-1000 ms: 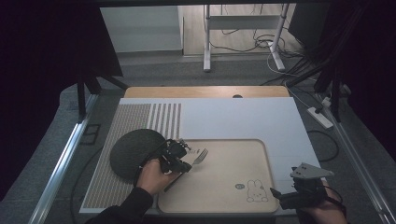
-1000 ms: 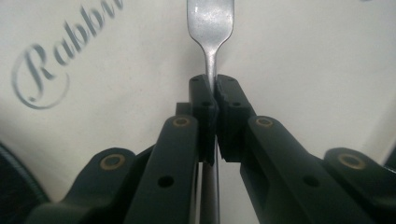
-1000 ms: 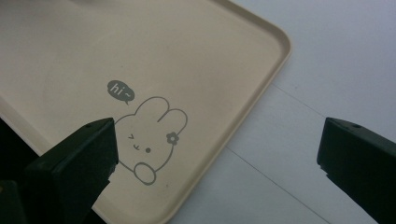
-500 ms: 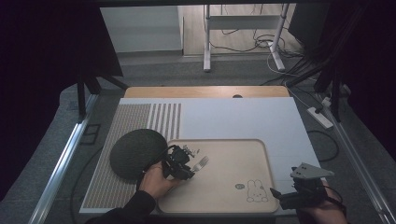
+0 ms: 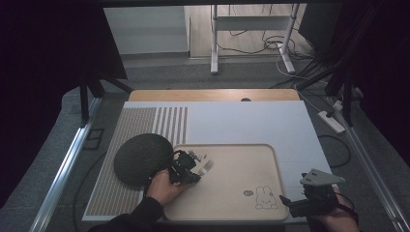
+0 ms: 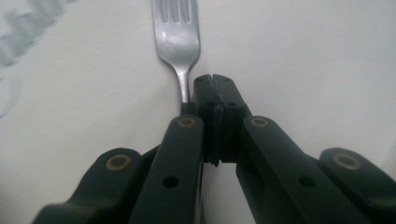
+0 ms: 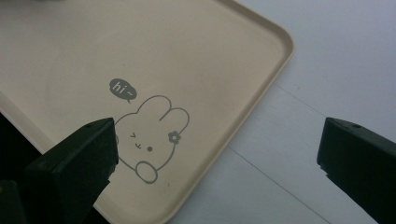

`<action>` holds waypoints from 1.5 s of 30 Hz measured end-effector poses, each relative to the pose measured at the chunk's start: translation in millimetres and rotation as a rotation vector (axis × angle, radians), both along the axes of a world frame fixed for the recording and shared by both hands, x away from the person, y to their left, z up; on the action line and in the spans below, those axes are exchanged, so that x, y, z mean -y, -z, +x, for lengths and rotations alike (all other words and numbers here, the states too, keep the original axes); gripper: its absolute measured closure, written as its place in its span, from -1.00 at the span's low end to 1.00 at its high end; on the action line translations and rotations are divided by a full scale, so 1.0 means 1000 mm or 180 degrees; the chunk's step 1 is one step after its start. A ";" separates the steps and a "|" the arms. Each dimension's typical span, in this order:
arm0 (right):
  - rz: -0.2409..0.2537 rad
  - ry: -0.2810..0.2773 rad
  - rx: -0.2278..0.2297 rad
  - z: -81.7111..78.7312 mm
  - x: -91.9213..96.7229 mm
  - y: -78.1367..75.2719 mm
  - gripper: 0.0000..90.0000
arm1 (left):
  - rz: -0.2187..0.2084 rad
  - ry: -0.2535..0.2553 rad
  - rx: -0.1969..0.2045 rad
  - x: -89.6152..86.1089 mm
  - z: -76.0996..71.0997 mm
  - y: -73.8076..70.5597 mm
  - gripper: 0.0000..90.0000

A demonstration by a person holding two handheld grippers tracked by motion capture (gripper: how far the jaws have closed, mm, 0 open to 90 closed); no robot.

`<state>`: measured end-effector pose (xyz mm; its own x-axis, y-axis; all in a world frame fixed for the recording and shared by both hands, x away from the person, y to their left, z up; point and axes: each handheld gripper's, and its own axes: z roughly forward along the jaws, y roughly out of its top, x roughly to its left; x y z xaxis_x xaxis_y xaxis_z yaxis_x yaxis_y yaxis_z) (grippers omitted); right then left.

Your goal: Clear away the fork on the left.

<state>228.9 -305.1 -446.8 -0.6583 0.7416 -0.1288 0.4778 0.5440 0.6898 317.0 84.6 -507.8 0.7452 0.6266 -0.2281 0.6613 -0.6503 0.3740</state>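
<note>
Currently one shiny metal fork (image 6: 177,42) is lying on one smooth beige rounded tray (image 5: 241,203), near its left edge. Left tool (image 6: 215,81) is closing fully beside the fork's handle, gripping nothing. Right tool (image 7: 217,154) is gaping wide, empty.

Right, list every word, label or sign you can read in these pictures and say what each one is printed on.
"hi~" stands in a small dark speech bubble printed on the beige rectangular plastic tray, just above the line-drawn winking rabbit.
In the high view the same speech bubble is a dark blot beside the rabbit, too small to read.
The silver metal fork bears no readable mark.
No other text can be read.
</note>
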 end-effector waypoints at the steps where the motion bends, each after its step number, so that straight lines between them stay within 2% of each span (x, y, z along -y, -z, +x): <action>1: 0.0000 0.0000 0.0000 0.000 0.000 0.000 -1.00 | -0.0010 -0.0056 -0.0019 -0.004 0.002 0.000 0.98; 7: 0.0001 -0.0015 0.0000 0.000 0.000 0.000 -1.00 | 0.0013 -0.0238 -0.0032 -0.022 0.008 0.001 0.98; 11: 0.0001 -0.0026 0.0003 -0.001 0.000 0.000 -1.00 | 0.0080 -0.0369 -0.0004 -0.033 0.012 0.000 0.98; 17: 0.0018 -0.0016 0.0002 -0.001 0.001 0.000 -1.00 | 0.0054 -0.0559 -0.0069 -0.050 0.017 0.001 0.98; 24: 0.0021 -0.0011 0.0004 -0.001 0.001 0.000 -1.00 | -0.0014 -0.0532 -0.0105 -0.053 0.017 0.002 0.95; 27: 0.0027 -0.0010 0.0005 -0.001 0.001 0.000 -1.00 | -0.0022 -0.0465 0.0019 -0.051 0.016 -0.003 0.91; 30: 0.0033 -0.0010 -0.0001 0.000 0.001 0.000 -1.00 | -0.0092 -0.0462 0.0128 -0.052 0.014 -0.008 0.78; 34: 0.0035 -0.0006 -0.0003 0.000 0.001 0.000 -1.00 | -0.0087 -0.0475 0.0265 -0.055 0.012 -0.011 0.56; 38: 0.0034 -0.0002 -0.0006 0.000 0.001 0.000 -1.00 | -0.0148 -0.0537 0.0369 -0.061 0.011 -0.015 0.24; 40: 0.0034 -0.0003 -0.0009 0.000 0.001 0.000 -1.00 | -0.0218 -0.0587 0.0384 -0.065 0.011 -0.017 0.05; 42: 0.0036 -0.0001 -0.0009 0.000 0.001 0.000 -1.00 | -0.0239 -0.0659 0.0400 -0.068 0.011 -0.019 -0.18; 45: 0.0038 -0.0001 -0.0007 0.000 0.001 0.000 -1.00 | -0.0293 -0.0694 0.0438 -0.073 0.010 -0.021 -0.42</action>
